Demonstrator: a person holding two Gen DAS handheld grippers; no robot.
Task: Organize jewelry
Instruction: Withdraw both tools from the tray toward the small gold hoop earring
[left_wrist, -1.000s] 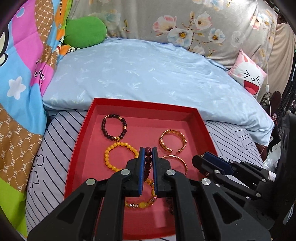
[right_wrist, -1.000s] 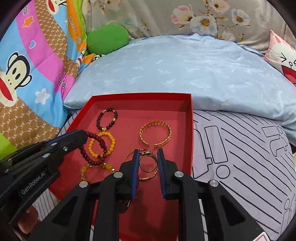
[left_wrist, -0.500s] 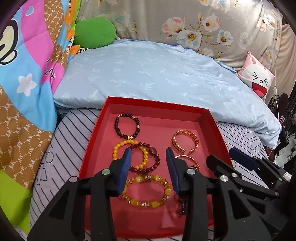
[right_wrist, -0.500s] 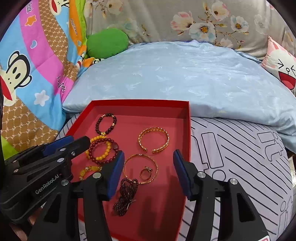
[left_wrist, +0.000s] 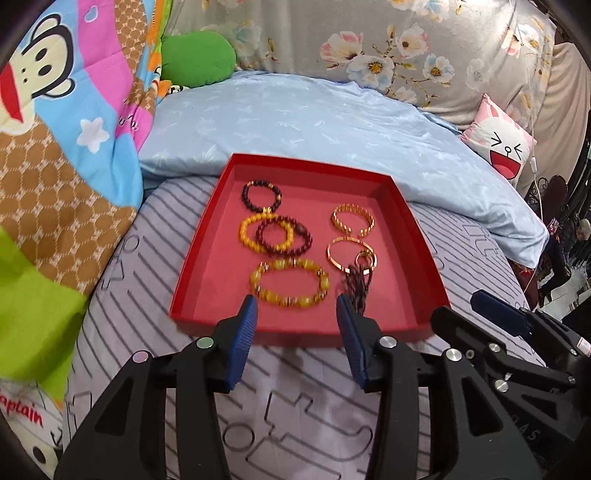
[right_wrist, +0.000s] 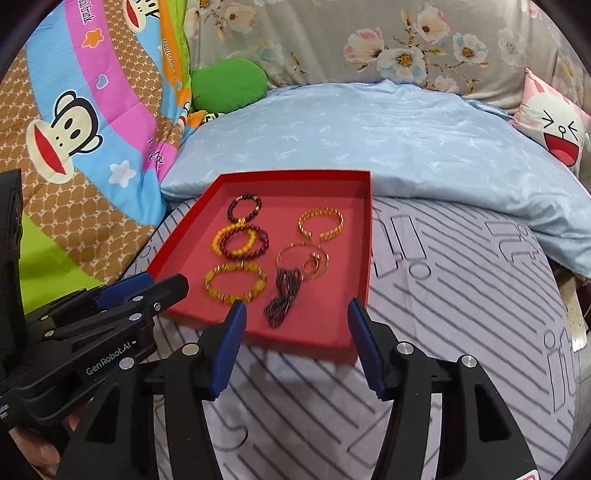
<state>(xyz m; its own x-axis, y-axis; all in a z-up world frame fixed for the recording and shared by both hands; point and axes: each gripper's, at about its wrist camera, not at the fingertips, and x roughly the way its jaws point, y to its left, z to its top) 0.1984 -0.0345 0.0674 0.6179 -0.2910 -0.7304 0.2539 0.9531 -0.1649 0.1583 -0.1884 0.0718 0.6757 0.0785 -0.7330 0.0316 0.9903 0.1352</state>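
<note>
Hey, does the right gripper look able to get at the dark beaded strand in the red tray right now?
Probably yes. The right gripper is open and empty, just short of the red tray. The dark beaded strand lies ahead with nothing over it, though its top end touches the thin gold bangle.

The left gripper (left_wrist: 295, 312) tilts downward, jaws opening, empty; the right gripper (right_wrist: 295, 314) likewise, jaws apart, empty.

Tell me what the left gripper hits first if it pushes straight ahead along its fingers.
Likely the near wall of the red tray, or just past it the big yellow bead bracelet. The left gripper has its jaws opening with nothing between them; depth is hard to judge.
</note>
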